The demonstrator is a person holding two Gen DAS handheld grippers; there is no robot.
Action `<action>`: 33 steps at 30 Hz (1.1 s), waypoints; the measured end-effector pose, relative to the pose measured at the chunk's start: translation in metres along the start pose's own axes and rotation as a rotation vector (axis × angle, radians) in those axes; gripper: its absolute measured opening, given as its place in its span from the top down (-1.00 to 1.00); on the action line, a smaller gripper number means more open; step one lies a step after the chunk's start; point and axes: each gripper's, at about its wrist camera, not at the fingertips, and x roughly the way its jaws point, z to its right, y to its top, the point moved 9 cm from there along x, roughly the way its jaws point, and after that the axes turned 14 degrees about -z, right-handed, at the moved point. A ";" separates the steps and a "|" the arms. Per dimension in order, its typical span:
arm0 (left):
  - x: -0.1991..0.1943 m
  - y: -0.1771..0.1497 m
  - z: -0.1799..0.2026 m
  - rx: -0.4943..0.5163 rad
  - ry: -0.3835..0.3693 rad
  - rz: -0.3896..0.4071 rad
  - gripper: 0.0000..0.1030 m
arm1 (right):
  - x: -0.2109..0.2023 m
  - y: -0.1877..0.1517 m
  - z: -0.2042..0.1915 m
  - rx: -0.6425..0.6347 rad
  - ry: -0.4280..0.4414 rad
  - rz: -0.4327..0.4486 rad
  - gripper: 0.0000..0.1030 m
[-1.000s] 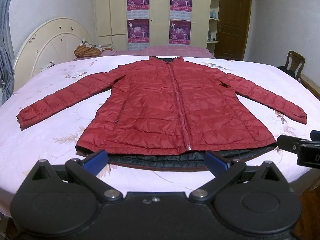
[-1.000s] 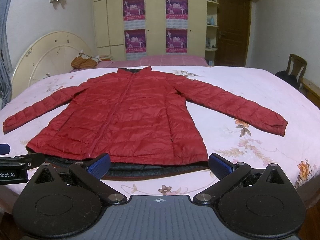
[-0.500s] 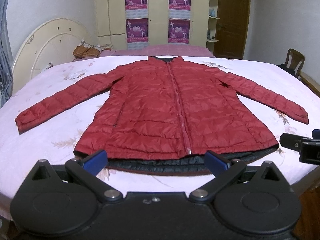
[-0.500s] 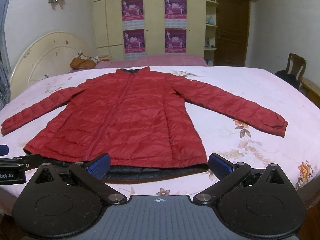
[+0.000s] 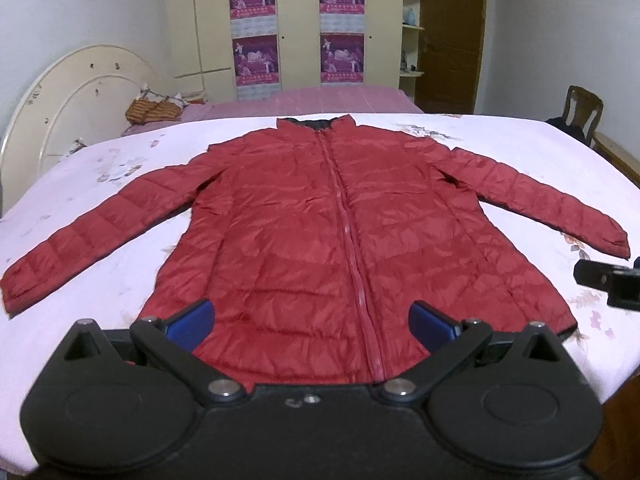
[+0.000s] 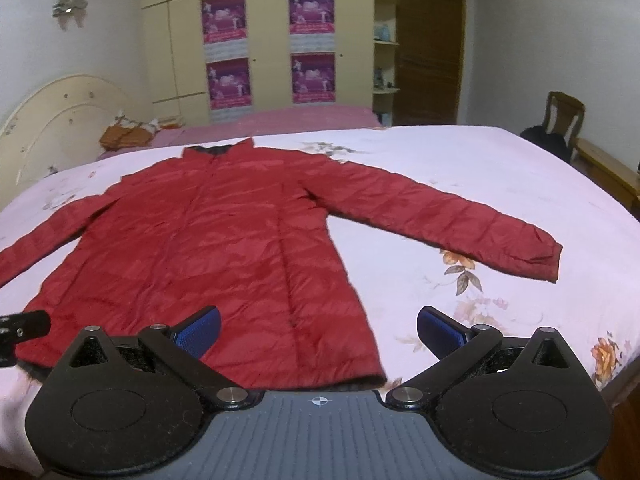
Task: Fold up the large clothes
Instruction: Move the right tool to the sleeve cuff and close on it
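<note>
Currently a red quilted jacket [image 5: 340, 240] is laid flat, zipped, front up on the bed [image 5: 80, 184], collar at the far end, hem nearest both tools. Left tool [image 5: 312, 322] is held with jaws spread wide, nothing gripped, hovering just over the hem area, zipper running between its blue pads [image 5: 188, 322]. Right tool [image 6: 318, 330] is likewise wide and empty, set over the hem's right corner; one pad over fabric, the other over bare sheet. Right sleeve [image 6: 460, 224] is stretched out ahead and to the right of the right tool, cuff well apart from the body. Left sleeve [image 5: 92, 236] is spread ahead-left of the left tool.

Jacket is judged light, puffy, soft, with a slick shell; slipping in the jaws is likely, so a deep pinch is advised. Best holds are judged to be a cuff and the hem corner on the same side, both layers taken together. Folding not yet begun.
</note>
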 end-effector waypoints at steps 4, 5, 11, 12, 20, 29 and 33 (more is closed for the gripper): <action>0.020 0.019 -0.001 0.003 -0.024 -0.018 -1.00 | 0.020 0.018 0.007 0.024 -0.020 -0.006 -1.00; 0.025 0.024 -0.002 -0.004 -0.029 -0.022 -1.00 | 0.025 0.023 0.009 0.032 -0.026 -0.009 -1.00; 0.067 0.051 -0.008 -0.037 -0.102 -0.089 -1.00 | 0.062 0.046 0.030 0.125 -0.060 -0.016 -1.00; 0.073 0.055 -0.009 -0.043 -0.111 -0.095 -1.00 | 0.067 0.050 0.035 0.139 -0.069 -0.011 -1.00; 0.115 0.076 -0.013 -0.032 -0.169 -0.140 -1.00 | 0.099 0.063 0.112 0.374 -0.099 0.049 -1.00; 0.139 0.101 0.013 0.006 -0.180 -0.094 -0.96 | 0.111 0.048 0.217 0.637 -0.139 0.067 -0.99; 0.146 0.120 0.013 -0.038 -0.144 -0.040 -1.00 | 0.117 0.045 0.240 0.703 -0.124 0.066 -0.99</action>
